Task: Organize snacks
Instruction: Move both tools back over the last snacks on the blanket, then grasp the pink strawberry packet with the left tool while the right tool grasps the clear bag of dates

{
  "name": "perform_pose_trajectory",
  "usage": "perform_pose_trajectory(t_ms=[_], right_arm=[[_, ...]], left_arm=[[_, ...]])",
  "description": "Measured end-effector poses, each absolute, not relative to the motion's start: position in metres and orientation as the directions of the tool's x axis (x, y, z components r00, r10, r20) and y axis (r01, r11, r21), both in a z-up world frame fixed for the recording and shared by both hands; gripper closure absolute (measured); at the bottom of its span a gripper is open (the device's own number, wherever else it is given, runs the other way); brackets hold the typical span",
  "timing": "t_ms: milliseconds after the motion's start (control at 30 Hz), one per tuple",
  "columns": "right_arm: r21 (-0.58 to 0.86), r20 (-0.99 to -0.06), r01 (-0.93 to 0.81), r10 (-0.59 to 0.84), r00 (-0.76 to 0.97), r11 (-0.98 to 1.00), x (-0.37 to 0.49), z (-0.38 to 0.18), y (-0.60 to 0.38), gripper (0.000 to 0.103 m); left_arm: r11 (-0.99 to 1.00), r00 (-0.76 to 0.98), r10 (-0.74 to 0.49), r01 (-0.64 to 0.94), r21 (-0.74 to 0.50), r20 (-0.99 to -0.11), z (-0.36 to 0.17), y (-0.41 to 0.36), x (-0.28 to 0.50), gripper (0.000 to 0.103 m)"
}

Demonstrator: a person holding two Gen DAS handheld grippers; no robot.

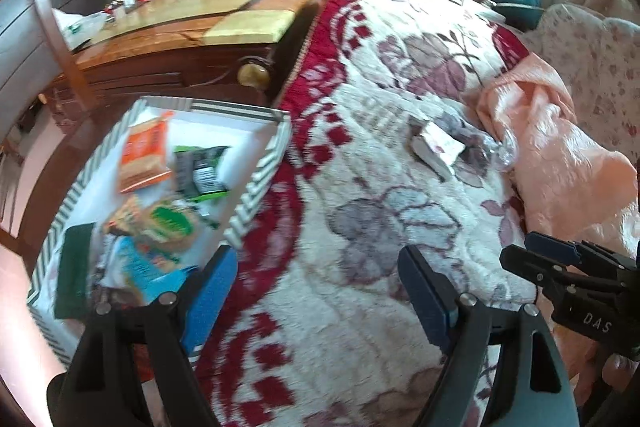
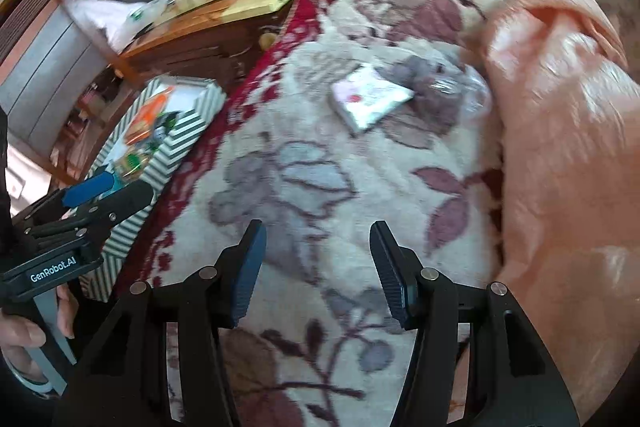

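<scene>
Left gripper [image 1: 318, 283] bottom centre of its view, jaws wide apart, empty. Right gripper [image 2: 318, 267] bottom centre, jaws part open, empty, both angled downward.

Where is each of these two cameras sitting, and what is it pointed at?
Left wrist: on the left gripper, looking down at the floral blanket and striped box of snacks; its open fingers and the right gripper show.
Right wrist: on the right gripper, over the blanket; open fingers, the left gripper, a hand show.
Shared: blanket, box, white packet.
</scene>
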State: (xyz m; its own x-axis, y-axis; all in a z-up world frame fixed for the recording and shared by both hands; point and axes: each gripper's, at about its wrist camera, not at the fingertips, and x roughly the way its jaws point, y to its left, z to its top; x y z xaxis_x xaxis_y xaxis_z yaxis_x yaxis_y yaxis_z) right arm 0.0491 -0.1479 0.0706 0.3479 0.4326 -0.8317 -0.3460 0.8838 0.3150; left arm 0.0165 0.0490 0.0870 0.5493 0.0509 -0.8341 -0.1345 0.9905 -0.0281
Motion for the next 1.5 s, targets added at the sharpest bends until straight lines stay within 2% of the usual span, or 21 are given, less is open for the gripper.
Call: perform_pose_trajectory(t_ms=[500,933,1267,1500], right_arm=[[0.334,-0.848,-0.194,0.384,0.365,0.922,0.092,0.048,-0.204,0.047],[0.349,-0.853,-0.152,0.381,0.357,0.925,0.111,0.032,-0.226,0.047],[0.336,-0.858,-0.159,0.371,0.356,0.929,0.131,0.028,-0.218,0.047],[0.339,-0.861,-0.160,0.374,0.345,0.927,0.135,0.025,-0.215,0.047]], left_arm=[[0.987,0.473,-0.159,0.109,-0.121,-0.866,0.061,-0.015,0.106,0.019],[0.964,0.416,-0.139,0.264,-0.027,-0.899,0.026,-0.064,0.180,0.019],[0.966,0.404,-0.137,0.256,-0.032,-0.905,0.014,-0.066,0.201,0.019],[0.965,0.414,-0.125,0.263,-0.013,-0.902,0.008,-0.064,0.199,0.029]])
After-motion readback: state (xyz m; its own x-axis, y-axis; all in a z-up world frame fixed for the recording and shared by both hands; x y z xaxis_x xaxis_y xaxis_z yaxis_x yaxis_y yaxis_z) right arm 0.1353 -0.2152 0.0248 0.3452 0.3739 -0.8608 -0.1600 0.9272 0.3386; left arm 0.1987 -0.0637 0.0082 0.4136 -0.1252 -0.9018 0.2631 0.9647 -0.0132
